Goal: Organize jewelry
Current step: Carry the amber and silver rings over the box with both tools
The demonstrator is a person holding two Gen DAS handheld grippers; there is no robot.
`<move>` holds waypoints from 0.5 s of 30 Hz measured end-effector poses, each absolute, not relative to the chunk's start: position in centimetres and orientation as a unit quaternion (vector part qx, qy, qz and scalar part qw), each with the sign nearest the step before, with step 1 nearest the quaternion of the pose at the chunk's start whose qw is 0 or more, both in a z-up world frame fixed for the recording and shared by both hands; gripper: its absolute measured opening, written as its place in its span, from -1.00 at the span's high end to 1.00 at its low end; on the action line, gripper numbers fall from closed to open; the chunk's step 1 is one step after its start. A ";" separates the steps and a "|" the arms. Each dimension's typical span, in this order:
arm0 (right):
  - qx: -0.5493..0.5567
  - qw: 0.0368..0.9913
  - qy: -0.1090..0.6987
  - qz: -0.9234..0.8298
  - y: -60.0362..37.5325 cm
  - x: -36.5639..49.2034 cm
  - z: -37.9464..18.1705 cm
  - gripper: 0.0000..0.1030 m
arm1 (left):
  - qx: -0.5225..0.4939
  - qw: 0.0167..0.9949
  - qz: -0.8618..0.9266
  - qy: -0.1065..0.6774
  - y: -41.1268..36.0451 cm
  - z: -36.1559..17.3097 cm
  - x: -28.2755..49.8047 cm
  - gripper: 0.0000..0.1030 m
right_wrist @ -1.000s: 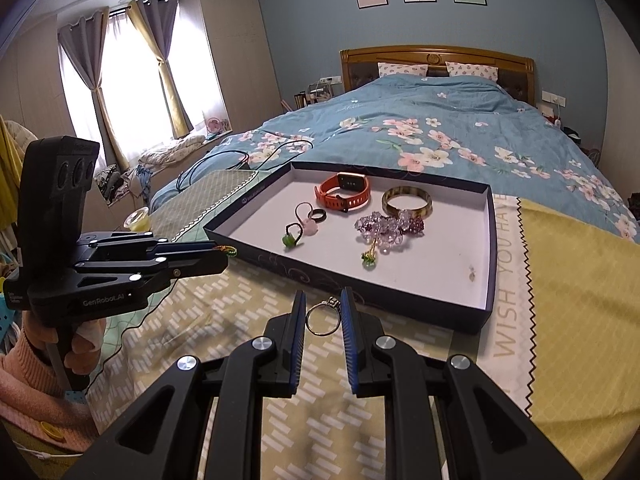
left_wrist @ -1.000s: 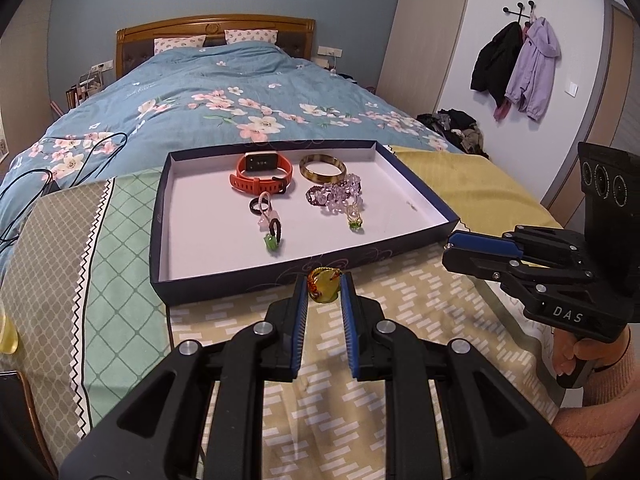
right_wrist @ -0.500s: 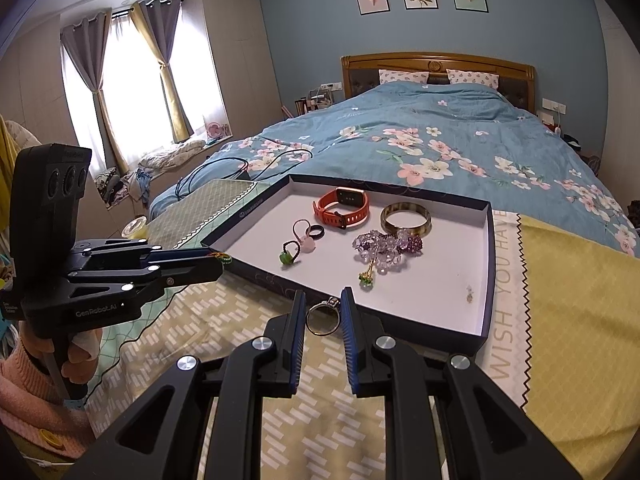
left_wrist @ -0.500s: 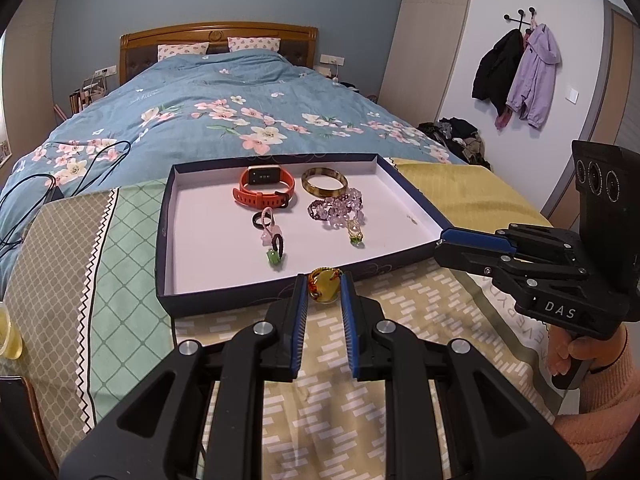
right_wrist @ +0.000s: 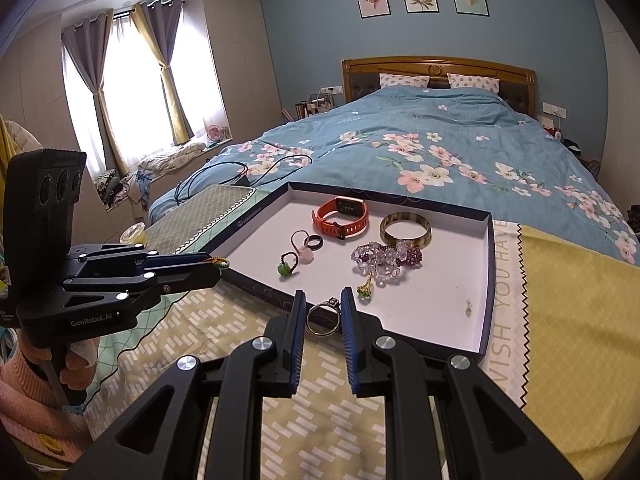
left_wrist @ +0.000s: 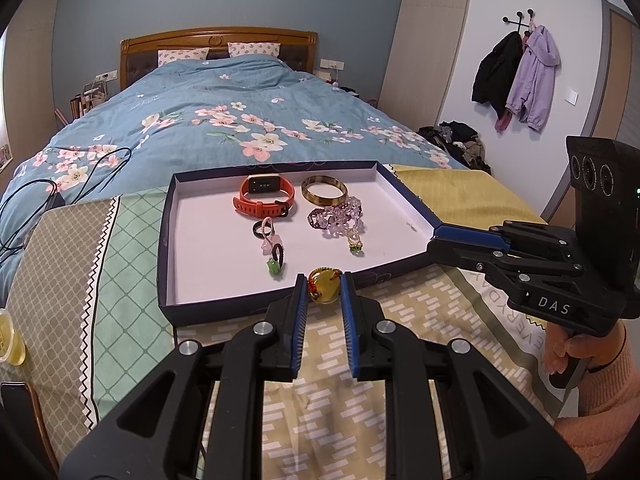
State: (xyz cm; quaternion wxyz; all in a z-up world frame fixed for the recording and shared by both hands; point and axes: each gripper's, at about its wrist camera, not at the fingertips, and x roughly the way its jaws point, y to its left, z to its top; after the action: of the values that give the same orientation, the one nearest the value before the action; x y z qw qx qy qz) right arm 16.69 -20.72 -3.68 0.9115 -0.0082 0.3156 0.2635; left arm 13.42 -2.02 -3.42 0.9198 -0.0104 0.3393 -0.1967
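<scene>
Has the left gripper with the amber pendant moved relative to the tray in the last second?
Barely. The left gripper keeps its jaws shut on the amber pendant, holding it just over the tray's near wall, as before; the view only tilted slightly.

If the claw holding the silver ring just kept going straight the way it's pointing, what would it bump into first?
Probably the near wall of the tray, just ahead of the right claw and its ring. If it clears that, the green charm. Depth is hard to judge.
</scene>
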 end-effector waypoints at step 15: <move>-0.008 0.911 0.316 0.265 -20.5 17.2 -3.7 0.69 | -0.011 0.920 -0.194 0.339 -1.9 -3.4 13.7 0.67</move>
State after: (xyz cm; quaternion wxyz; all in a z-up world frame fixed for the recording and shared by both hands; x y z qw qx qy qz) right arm 17.25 -20.53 -3.67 0.9108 -0.0079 0.3164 0.2650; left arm 13.74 -1.95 -3.38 0.9204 -0.0112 0.3390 -0.1944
